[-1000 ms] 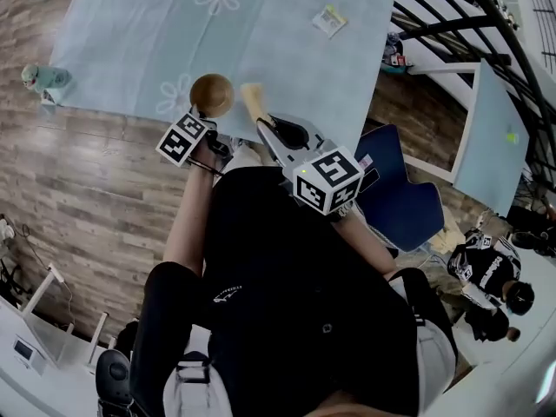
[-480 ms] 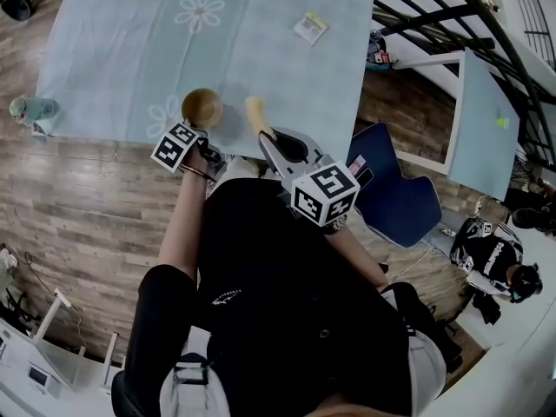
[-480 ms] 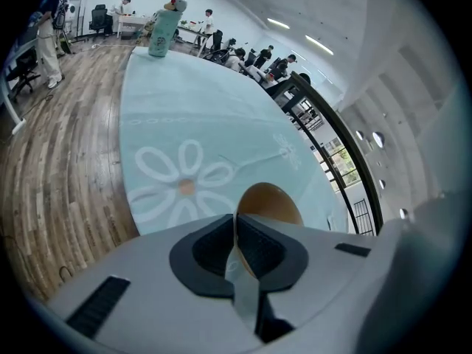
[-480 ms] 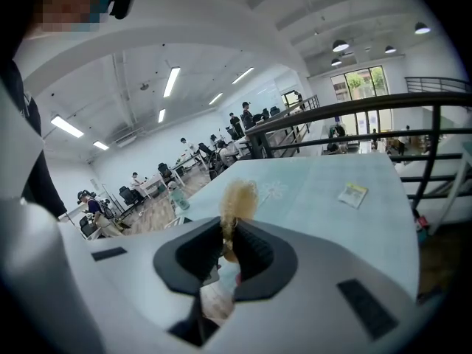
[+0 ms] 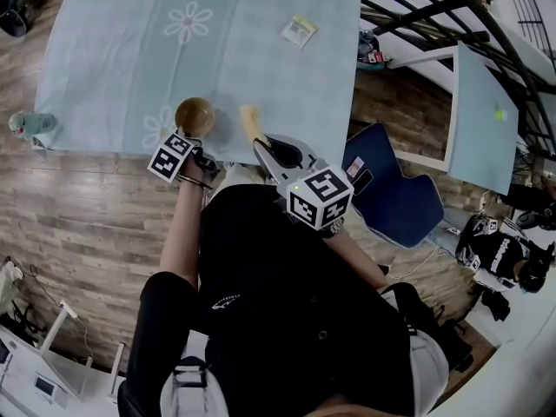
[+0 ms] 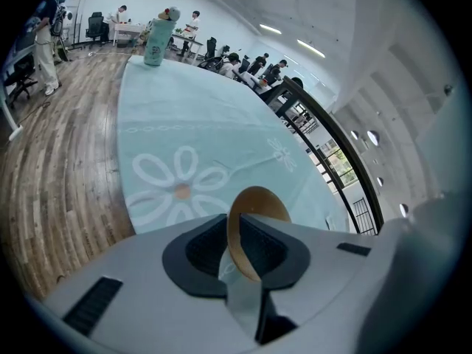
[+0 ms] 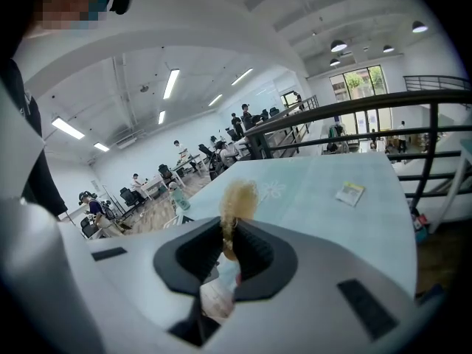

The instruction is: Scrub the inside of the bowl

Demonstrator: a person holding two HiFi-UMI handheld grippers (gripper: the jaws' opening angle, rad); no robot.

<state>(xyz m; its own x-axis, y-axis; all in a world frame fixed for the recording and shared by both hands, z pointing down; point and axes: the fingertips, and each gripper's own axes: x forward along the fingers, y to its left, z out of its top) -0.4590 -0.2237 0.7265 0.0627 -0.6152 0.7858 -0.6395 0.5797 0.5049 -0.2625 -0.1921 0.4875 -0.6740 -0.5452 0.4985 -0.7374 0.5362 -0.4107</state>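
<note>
Bowl: the wooden bowl (image 5: 195, 116) stands near the front edge of the counter (image 5: 113, 50), by a printed flower and well apart from the packet (image 5: 299, 30)
Left claw: the left claw (image 6: 237, 228) pinches the bowl's rim, with the wall between its pads; its jaws have just been easing apart a little
Right claw: the right claw (image 7: 227, 233) is pressed onto a tan fibrous scrubber (image 7: 237, 198) that pokes out past its tips, near the bowl but not in it
Main risk: I'd judge the loosening pinch the worry; once the scrubber pushes inside, the bowl could slip, tip or skid off the near edge
Second risk: the scrubber looks soft, so it may fold instead of scouring
Head view only: how the bowl, scrubber and counter edge lie together
Claw views only: what each claw grips; from above, the claws' own bodies cover the jaws
</note>
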